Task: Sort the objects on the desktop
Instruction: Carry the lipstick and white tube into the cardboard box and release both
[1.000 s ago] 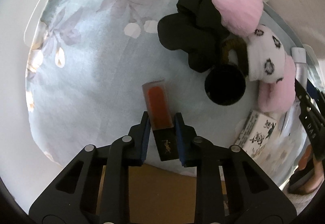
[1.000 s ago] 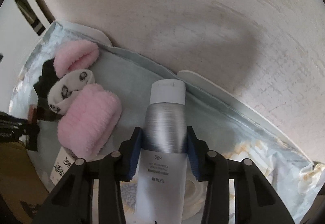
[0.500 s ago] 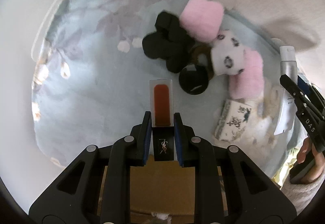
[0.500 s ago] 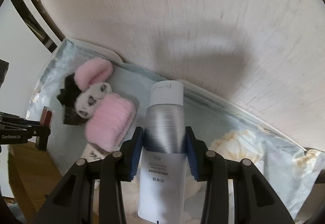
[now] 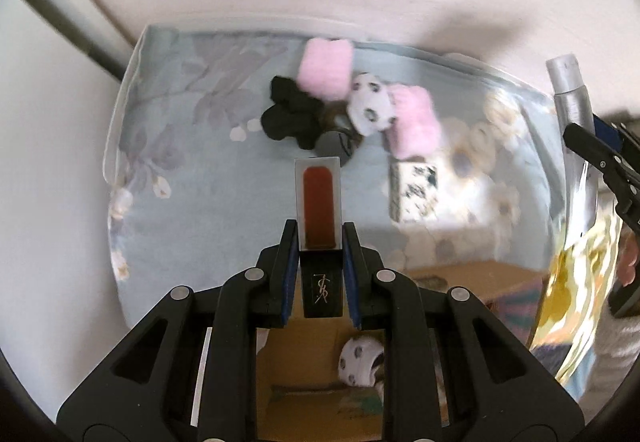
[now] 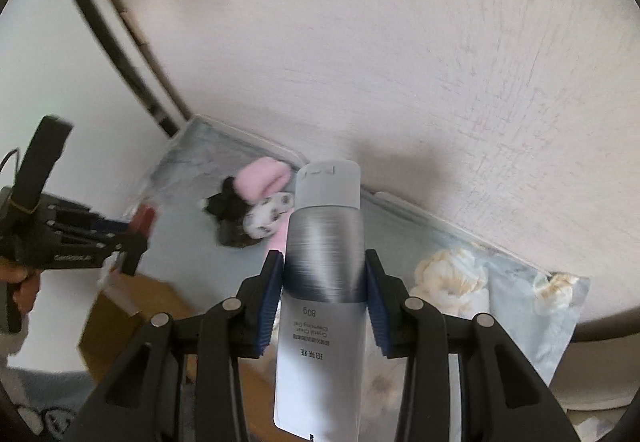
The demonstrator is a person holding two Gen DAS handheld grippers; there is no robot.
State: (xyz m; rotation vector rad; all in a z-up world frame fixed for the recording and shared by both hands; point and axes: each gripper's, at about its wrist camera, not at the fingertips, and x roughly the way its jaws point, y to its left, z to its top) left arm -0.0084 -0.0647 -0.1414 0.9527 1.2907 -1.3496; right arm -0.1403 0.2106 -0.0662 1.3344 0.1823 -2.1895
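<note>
My left gripper (image 5: pixel 320 242) is shut on a red lip gloss tube (image 5: pixel 320 205) with a black cap, held high above the table. My right gripper (image 6: pixel 324 274) is shut on a silver and white cleansing gel tube (image 6: pixel 324 282), also lifted; that tube also shows at the right edge of the left wrist view (image 5: pixel 570 93). On the floral tablecloth (image 5: pixel 200 177) lie a pink fluffy headband (image 5: pixel 328 69), a black scrunchie (image 5: pixel 292 113), a round black compact (image 5: pixel 334 145) and a small printed box (image 5: pixel 414 189).
A brown cardboard box (image 5: pixel 296 362) sits below the table's near edge, with a white spotted item (image 5: pixel 360 358) in it; it also shows in the right wrist view (image 6: pixel 128 318). A pale wall (image 6: pixel 400 41) stands behind the table.
Both grippers have risen and pulled back from the table with their tubes still held. The table objects look smaller and the cardboard box has come into view.
</note>
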